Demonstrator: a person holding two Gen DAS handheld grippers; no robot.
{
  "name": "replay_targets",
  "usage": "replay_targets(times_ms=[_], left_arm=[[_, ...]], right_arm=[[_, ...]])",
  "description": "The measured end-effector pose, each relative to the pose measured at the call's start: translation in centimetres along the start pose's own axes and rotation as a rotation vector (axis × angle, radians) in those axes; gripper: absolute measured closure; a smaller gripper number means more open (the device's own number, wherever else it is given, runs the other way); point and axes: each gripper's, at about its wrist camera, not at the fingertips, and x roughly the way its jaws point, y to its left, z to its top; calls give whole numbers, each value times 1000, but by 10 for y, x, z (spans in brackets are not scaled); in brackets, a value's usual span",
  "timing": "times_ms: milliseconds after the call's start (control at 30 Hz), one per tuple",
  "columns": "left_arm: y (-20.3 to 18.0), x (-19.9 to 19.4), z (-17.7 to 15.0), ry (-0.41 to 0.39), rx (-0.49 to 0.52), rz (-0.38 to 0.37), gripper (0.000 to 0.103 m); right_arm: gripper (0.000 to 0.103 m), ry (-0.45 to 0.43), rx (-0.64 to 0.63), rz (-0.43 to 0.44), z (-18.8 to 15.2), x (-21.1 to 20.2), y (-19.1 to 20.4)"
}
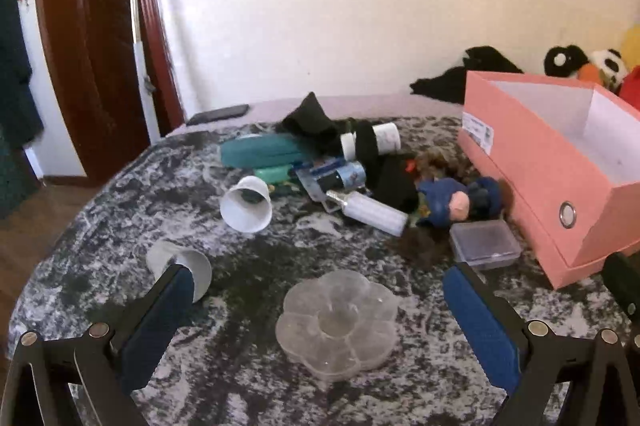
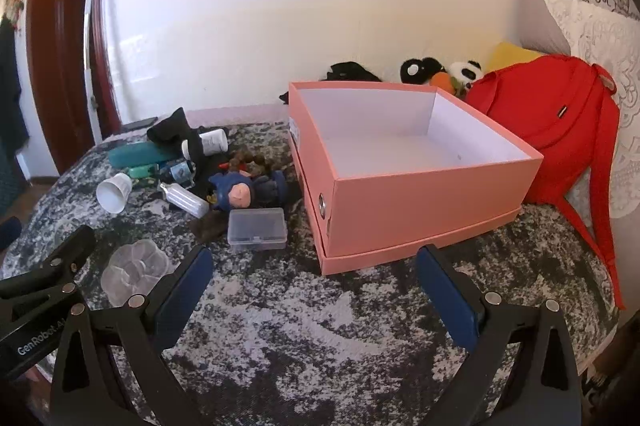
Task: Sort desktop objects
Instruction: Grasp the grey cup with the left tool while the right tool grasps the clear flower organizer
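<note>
A clutter pile lies on the marbled table: a blue plush doll (image 1: 460, 201) (image 2: 244, 191), a clear spray bottle (image 1: 372, 211) (image 2: 186, 201), a white cup on its side (image 1: 246, 203) (image 2: 114, 191), a teal case (image 1: 260, 151), and a small clear lidded box (image 1: 484, 244) (image 2: 258, 229). A clear flower-shaped container (image 1: 338, 322) (image 2: 134, 272) lies between the fingers of my open left gripper (image 1: 316, 290). An empty pink box (image 2: 404, 165) (image 1: 560, 161) stands on the right. My right gripper (image 2: 314, 272) is open and empty, just before the pink box.
A second cup (image 1: 180, 266) lies by my left gripper's left finger. A red backpack (image 2: 560, 113) leans right of the pink box, with plush toys (image 2: 440, 71) behind. A dark wooden door (image 1: 88, 37) stands at the left. The table edge curves away on the left.
</note>
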Motion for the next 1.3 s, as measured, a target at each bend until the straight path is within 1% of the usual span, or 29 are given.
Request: replay_targets(times_ms=[167, 233, 367, 533, 700, 833, 967, 1067, 1167, 1233, 1300], left_arm=[[28, 12, 3, 45, -81, -77, 0], [33, 10, 2, 36, -71, -65, 0], [17, 3, -3, 37, -45, 4, 0], [18, 3, -4, 35, -42, 24, 0], [38, 5, -2, 41, -84, 44, 0], [63, 10, -4, 61, -115, 57, 0], [91, 16, -11, 97, -132, 58, 0], [110, 31, -18, 147, -135, 31, 0], [122, 54, -23, 178, -118, -6, 0], [122, 72, -27, 202, -102, -29, 0], [121, 89, -33, 233, -94, -33, 0]], right_arm=[[0, 0, 15, 8, 3, -2, -7], [0, -8, 3, 5, 2, -5, -9], [0, -3, -26, -10, 2, -2, 2], [0, -3, -29, 1, 2, -3, 5], [0, -5, -30, 7, 1, -3, 7], [0, 0, -28, 27, 1, -2, 9], [0, 6, -29, 80, -2, -2, 17], [0, 30, -53, 167, -9, 1, 30], [0, 103, -73, 284, -23, 13, 51], [0, 158, -93, 341, -33, 23, 67], [0, 201, -134, 378, -44, 32, 88]])
